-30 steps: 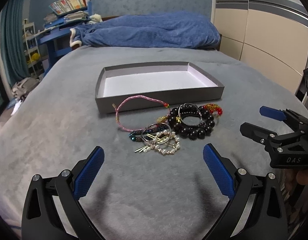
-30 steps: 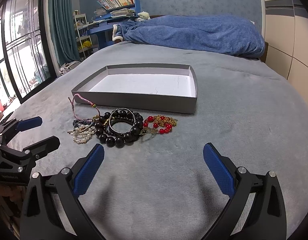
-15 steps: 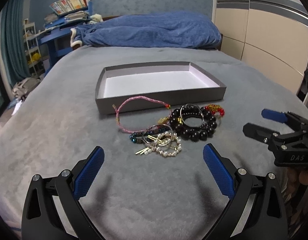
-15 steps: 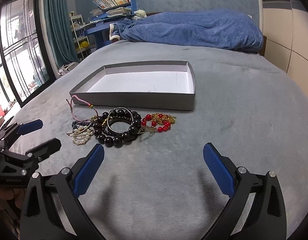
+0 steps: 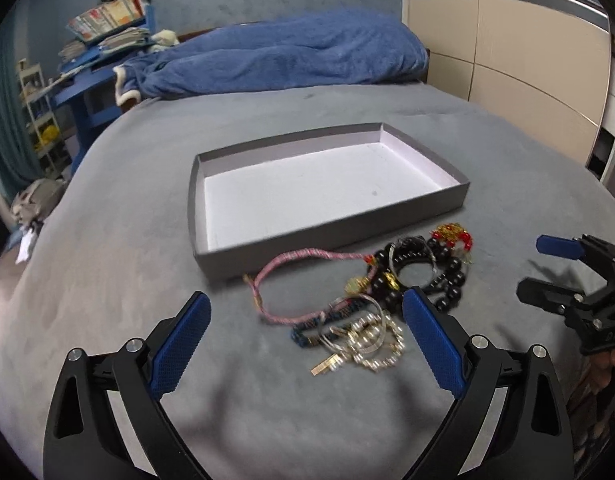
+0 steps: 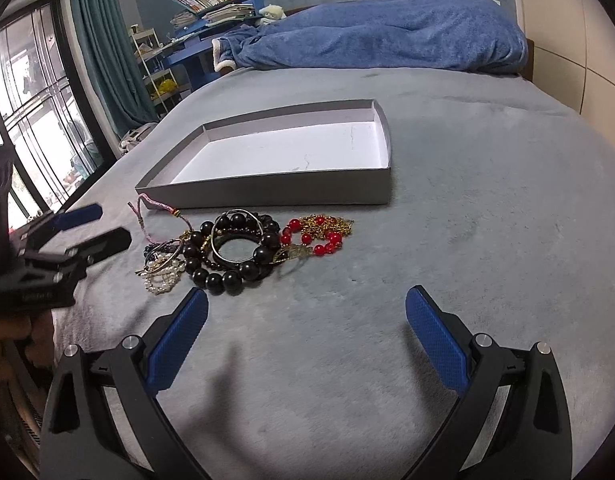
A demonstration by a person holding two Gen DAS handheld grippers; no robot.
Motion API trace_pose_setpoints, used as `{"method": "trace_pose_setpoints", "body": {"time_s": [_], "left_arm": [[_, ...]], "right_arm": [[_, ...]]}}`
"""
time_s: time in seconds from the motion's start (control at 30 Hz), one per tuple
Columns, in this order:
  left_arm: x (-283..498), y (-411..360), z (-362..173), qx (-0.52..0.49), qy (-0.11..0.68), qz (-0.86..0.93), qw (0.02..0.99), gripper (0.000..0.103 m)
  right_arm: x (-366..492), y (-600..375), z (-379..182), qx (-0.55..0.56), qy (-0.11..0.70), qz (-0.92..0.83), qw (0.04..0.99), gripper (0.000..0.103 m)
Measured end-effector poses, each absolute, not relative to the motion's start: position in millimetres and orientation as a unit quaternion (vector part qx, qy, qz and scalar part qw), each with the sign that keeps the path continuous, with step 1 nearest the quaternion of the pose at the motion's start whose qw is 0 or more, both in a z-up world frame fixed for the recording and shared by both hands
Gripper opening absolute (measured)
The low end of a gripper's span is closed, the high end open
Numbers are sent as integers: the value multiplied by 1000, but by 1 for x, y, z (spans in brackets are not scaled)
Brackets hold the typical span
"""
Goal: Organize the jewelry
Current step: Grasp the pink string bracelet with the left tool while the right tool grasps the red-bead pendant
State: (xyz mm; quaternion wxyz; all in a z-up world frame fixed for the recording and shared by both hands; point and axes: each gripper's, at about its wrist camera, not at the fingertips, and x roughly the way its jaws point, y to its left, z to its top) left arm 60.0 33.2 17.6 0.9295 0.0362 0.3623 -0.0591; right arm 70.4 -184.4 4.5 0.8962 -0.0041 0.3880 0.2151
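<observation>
A heap of jewelry lies on the grey bed in front of an empty grey tray (image 5: 211,262) (image 6: 291,194) with a white floor. It holds a pink cord bracelet (image 5: 291,258) (image 6: 155,205), a black bead bracelet (image 5: 447,276) (image 6: 227,276), a red bead and gold chain piece (image 5: 453,234) (image 6: 319,236) and a pearl bracelet (image 5: 371,344) (image 6: 163,276). My left gripper (image 5: 305,338) is open and empty, just short of the pearl bracelet. My right gripper (image 6: 307,330) is open and empty, just short of the black beads.
A blue blanket (image 5: 275,56) (image 6: 379,36) lies at the head of the bed. A blue desk with books (image 5: 103,48) (image 6: 211,12) stands at the far left. Beige wardrobe doors (image 5: 519,64) line the right. A window (image 6: 31,120) is left.
Both grippers have moved forward toward the jewelry heap, which now lies closer to the fingertips. The left view has tilted and swung. Both stay open and empty.
</observation>
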Motion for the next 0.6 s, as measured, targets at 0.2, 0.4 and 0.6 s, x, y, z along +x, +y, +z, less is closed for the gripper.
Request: {"method": "trace_pose_setpoints", "body": {"time_s": [0.2, 0.4, 0.6], "left_arm": [[84, 37, 12, 32, 374, -86, 923, 94], [93, 34, 1, 26, 392, -118, 912, 44], [82, 41, 10, 28, 363, -111, 925, 5]], "right_arm": [[80, -185, 1, -8, 394, 207, 895, 97], [91, -180, -2, -12, 397, 200, 896, 91], [99, -172, -6, -15, 403, 205, 892, 69]]}}
